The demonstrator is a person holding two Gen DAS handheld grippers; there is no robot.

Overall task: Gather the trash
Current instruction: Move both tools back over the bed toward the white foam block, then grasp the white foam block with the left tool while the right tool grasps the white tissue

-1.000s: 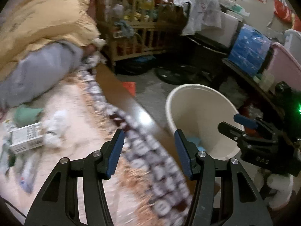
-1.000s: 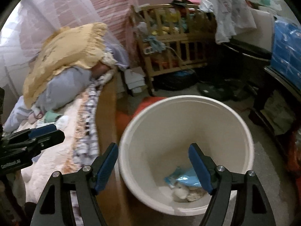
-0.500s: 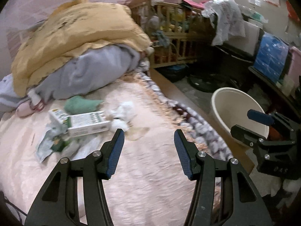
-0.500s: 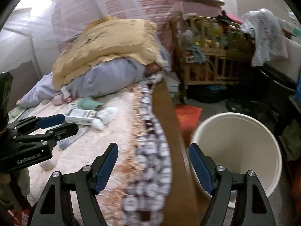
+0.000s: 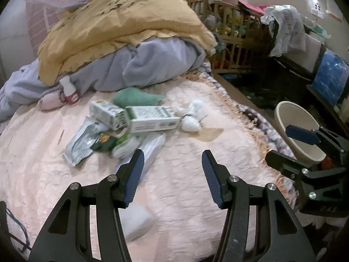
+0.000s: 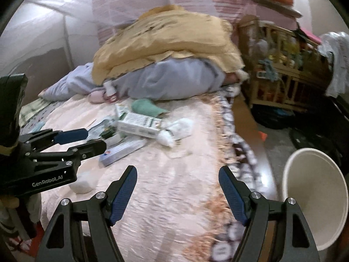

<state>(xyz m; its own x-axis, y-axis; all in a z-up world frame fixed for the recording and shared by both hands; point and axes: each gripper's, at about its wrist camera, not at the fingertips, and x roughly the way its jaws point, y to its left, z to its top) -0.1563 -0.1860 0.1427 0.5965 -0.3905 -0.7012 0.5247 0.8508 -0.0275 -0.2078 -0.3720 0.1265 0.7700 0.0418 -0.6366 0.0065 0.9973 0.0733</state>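
A: What could go wrong from here?

B: The trash is heaped together on the pink bed cover (image 5: 185, 185): a white and green carton (image 5: 152, 120), a second carton (image 5: 108, 114) touching it, a crumpled wrapper (image 5: 84, 142), a flat packet (image 5: 152, 147) and wads of tissue (image 5: 192, 118). If one piece is pinched from such a pile, a neighbour may be dragged along and dropped before the bucket (image 6: 315, 198) is reached. The loose cover itself may also be caught between the pads. A green cloth (image 5: 135, 97) and a small bottle (image 5: 69, 90) lie just beside the heap and could be mistaken for rubbish.

A: And how are the hands posed?

B: Both tools are angled downward over the bed, side by side. The left gripper (image 5: 172, 174) is held with its fingers apart and nothing between them, nearest the flat packet. The right gripper (image 6: 177, 193) is spread wider, also empty, with the bucket on the floor at its right, well apart from the pile.
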